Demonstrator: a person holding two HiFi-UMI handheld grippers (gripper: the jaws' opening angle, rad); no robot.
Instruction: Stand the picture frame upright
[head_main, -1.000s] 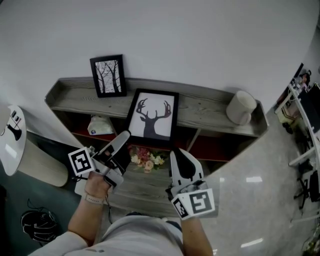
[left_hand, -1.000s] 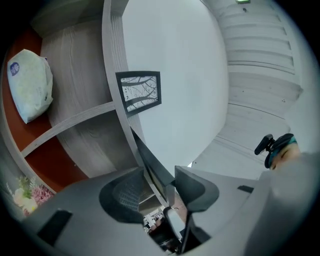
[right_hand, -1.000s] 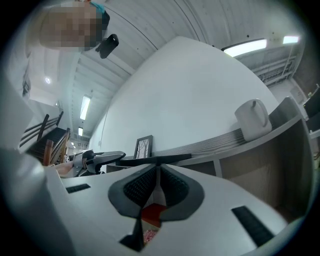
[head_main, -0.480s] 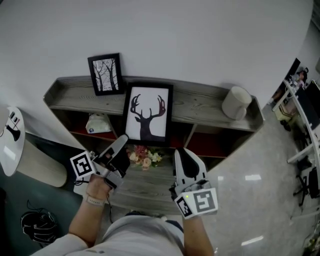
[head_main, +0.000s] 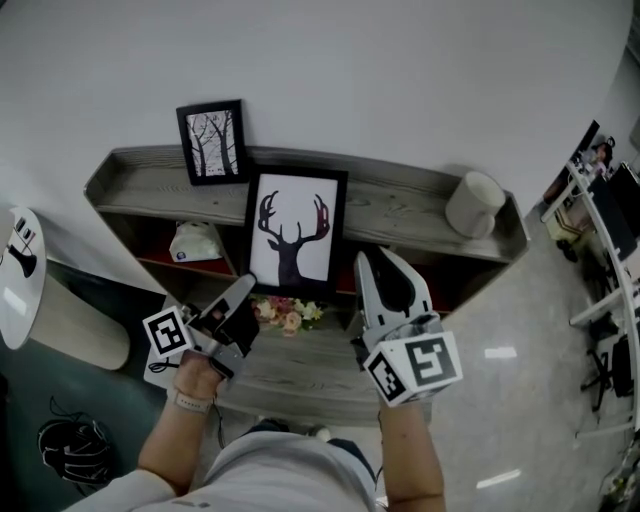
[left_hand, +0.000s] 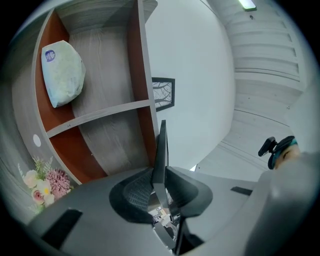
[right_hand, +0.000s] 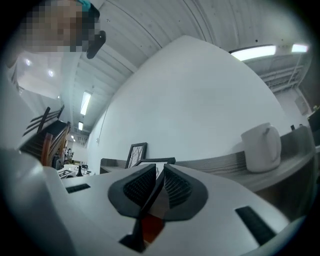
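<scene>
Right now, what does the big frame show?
The frame shows a black deer on white; clearest in head view.

shelf top (head_main: 400, 215): tree picture frame (head_main: 212, 141) back left, against wall (head_main: 400, 80) | deer picture frame (head_main: 293, 235) centre, before it | mug (head_main: 474, 205) right end | left compartment (head_main: 150, 240) beneath: packet (head_main: 194, 243) | lower shelf (head_main: 290, 365): flowers (head_main: 285, 312)

Head: high, looks steeply down, shelf (head_main: 400, 215) at 12 o'clock | gripper views: close, low | all share picture frame (head_main: 292, 235)
</scene>
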